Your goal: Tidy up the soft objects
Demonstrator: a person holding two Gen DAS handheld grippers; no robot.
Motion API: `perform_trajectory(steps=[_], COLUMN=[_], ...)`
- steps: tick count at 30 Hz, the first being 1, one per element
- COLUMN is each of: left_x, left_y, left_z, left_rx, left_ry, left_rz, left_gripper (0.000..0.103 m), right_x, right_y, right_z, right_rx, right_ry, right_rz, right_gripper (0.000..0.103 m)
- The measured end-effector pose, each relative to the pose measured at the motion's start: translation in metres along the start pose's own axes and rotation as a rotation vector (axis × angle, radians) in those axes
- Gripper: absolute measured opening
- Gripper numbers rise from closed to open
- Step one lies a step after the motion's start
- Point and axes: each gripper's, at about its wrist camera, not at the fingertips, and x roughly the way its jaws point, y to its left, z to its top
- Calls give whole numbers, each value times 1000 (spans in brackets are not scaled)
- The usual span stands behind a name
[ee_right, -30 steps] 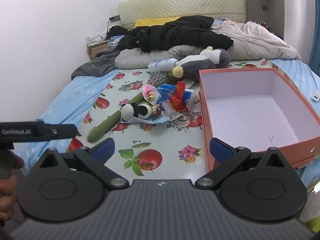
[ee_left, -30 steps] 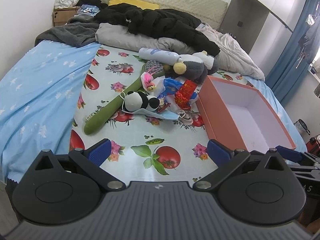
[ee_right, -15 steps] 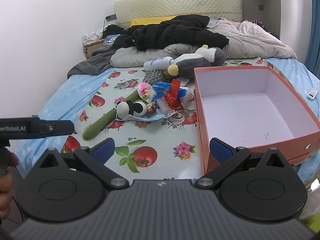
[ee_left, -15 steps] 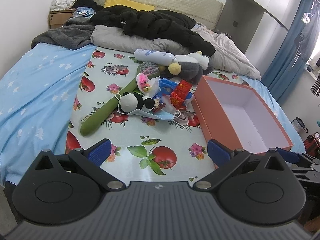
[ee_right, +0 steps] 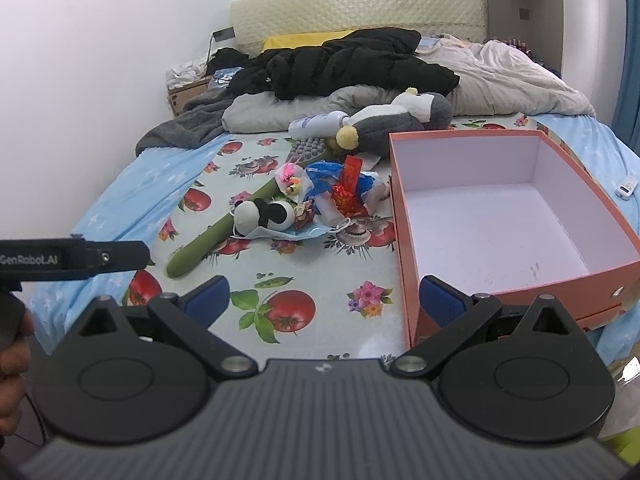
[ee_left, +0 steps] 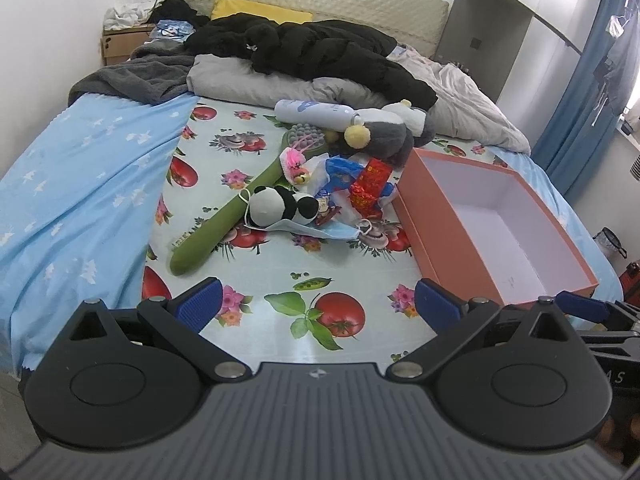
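A pile of soft things lies mid-bed: a panda plush (ee_left: pixel 276 210) (ee_right: pixel 264 213), a grey penguin plush (ee_left: pixel 384 134) (ee_right: pixel 396 118), a long green massage stick (ee_left: pixel 236 212) (ee_right: pixel 224 228), a blue face mask (ee_left: pixel 320 230), a pink-haired doll (ee_left: pixel 294 164) and red packets (ee_left: pixel 368 186) (ee_right: pixel 348 190). An empty orange box (ee_left: pixel 440 232) (ee_right: pixel 404 216) sits to their right. My left gripper (ee_left: pixel 316 306) is open and empty, well short of the pile. My right gripper (ee_right: pixel 322 300) is open and empty, by the box's near corner.
A white bottle (ee_left: pixel 316 112) lies behind the pile. Black jackets (ee_left: pixel 320 52), grey bedding and a duvet (ee_right: pixel 516 80) fill the head of the bed. A fruit-print cloth (ee_left: pixel 280 288) covers the middle. The left gripper's side (ee_right: pixel 72 260) shows at the right view's left edge.
Both grippers have drawn back and risen a little, so the pile and box look slightly farther away. Nothing on the bed has moved.
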Motion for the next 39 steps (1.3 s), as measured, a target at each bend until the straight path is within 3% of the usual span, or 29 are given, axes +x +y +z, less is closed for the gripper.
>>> perform_trajectory(steps=[17, 25, 30, 33, 39], left_x=[13, 24, 39, 50, 77], left_y=[0, 10, 20, 25, 36], left_z=[-3, 1, 7, 11, 19], left_rx=[-4, -28, -45, -57, -73], left_ry=[18, 27, 38, 45, 71], left_rz=[-6, -48, -54, -59, -56], left_gripper=[103, 102, 102, 102, 102], right_x=[7, 19, 33, 43, 68], right_y=[-4, 5, 8, 8, 9], right_z=[-6, -3, 0, 1, 4], right_rx=[-3, -32, -53, -60, -60], right_ry=[17, 33, 40, 44, 76], right_rz=[0, 56, 67, 80, 84], right_gripper=[103, 103, 95, 80, 80])
